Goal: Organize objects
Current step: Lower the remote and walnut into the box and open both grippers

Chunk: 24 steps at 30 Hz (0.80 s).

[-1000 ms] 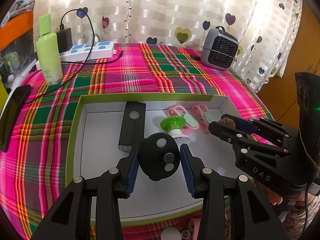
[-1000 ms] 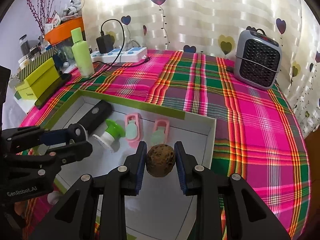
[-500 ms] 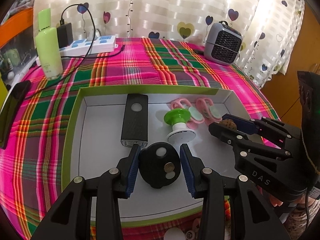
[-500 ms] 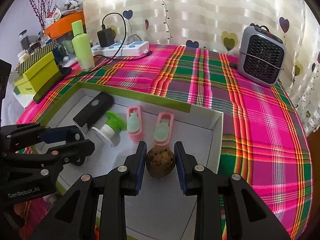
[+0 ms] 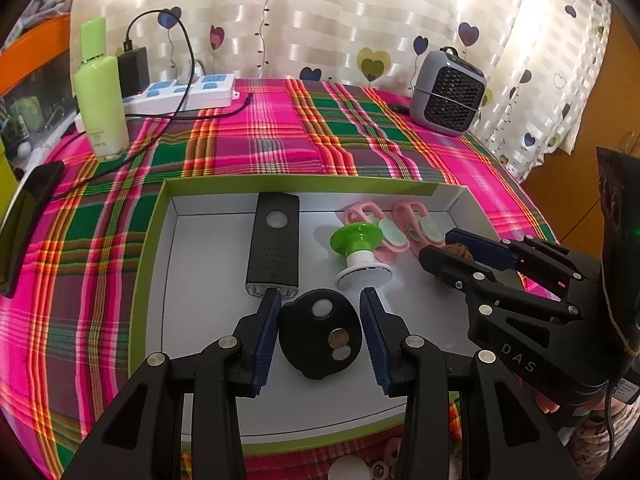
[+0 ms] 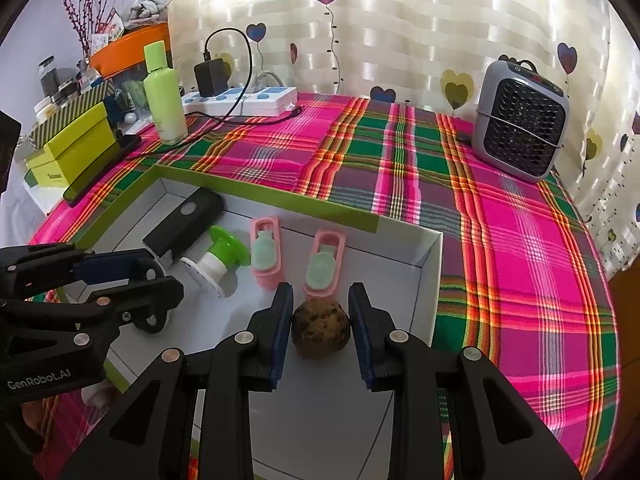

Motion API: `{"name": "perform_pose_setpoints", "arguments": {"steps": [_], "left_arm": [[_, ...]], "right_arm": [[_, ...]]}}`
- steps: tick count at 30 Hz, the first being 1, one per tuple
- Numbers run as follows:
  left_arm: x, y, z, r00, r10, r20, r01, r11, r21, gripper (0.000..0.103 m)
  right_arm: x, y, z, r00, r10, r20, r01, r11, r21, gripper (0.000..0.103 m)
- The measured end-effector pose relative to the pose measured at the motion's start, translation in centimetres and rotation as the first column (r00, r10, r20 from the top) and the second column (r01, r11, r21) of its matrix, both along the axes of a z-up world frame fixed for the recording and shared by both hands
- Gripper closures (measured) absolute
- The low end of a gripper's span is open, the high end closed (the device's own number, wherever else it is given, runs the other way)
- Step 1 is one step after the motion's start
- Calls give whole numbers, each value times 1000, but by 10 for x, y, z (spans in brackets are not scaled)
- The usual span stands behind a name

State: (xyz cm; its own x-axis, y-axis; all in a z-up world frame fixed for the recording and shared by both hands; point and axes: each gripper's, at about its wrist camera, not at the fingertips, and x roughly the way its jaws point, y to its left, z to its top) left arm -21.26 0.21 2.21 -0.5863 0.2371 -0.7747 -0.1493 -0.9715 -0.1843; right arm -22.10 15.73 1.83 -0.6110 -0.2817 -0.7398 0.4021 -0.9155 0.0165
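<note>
Both grippers sit over the green-edged box (image 5: 152, 248) on the plaid cloth. The left gripper (image 5: 319, 312) has its jaws loose around a black round disc (image 5: 320, 332) that lies on the box floor, gaps visible both sides, so released. The right gripper (image 6: 320, 306) straddles a brown ball (image 6: 320, 330) in the near right part of the box; pads look just clear of it, likely let go. Already inside: black flat remote (image 5: 274, 248) far left, green spool (image 5: 358, 252), two pink clips (image 6: 294, 258). A few small items show below the near rim, apparently still to be packed.
</note>
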Motion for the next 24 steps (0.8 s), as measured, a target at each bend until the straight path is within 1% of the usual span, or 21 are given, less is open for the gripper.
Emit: {"name": "perform_pose_setpoints", "arguments": {"steps": [3, 4, 8, 14, 17, 20, 22, 24], "left_arm": [[2, -1, 2, 1000, 0, -5, 0, 1000, 4, 61], [3, -1, 3, 1000, 2, -8, -1, 1000, 6, 61], [8, -3, 6, 1000, 4, -14, -4, 1000, 12, 60], [25, -6, 17, 999, 9, -51, -8, 1000, 22, 59], [37, -10, 23, 997, 16, -71, -14, 999, 32, 58], [49, -13, 28, 996, 13, -88, -9, 999, 45, 54], [58, -14, 30, 995, 11, -101, -7, 999, 42, 54], [65, -15, 30, 995, 9, -95, -6, 999, 35, 54]], "right_arm": [[2, 1, 3, 1000, -8, -9, 8, 1000, -14, 62], [3, 1, 4, 1000, -10, -12, 9, 1000, -20, 61], [8, 1, 7, 999, -21, -26, 20, 1000, -23, 60], [20, 6, 17, 998, -47, -45, 45, 998, -47, 60], [34, 8, 26, 995, -70, -68, 67, 996, -56, 60], [49, 9, 34, 992, -91, -87, 86, 994, -60, 60], [59, 9, 37, 990, -103, -93, 97, 993, -68, 60], [69, 9, 39, 988, -117, -101, 110, 991, -72, 60]]}}
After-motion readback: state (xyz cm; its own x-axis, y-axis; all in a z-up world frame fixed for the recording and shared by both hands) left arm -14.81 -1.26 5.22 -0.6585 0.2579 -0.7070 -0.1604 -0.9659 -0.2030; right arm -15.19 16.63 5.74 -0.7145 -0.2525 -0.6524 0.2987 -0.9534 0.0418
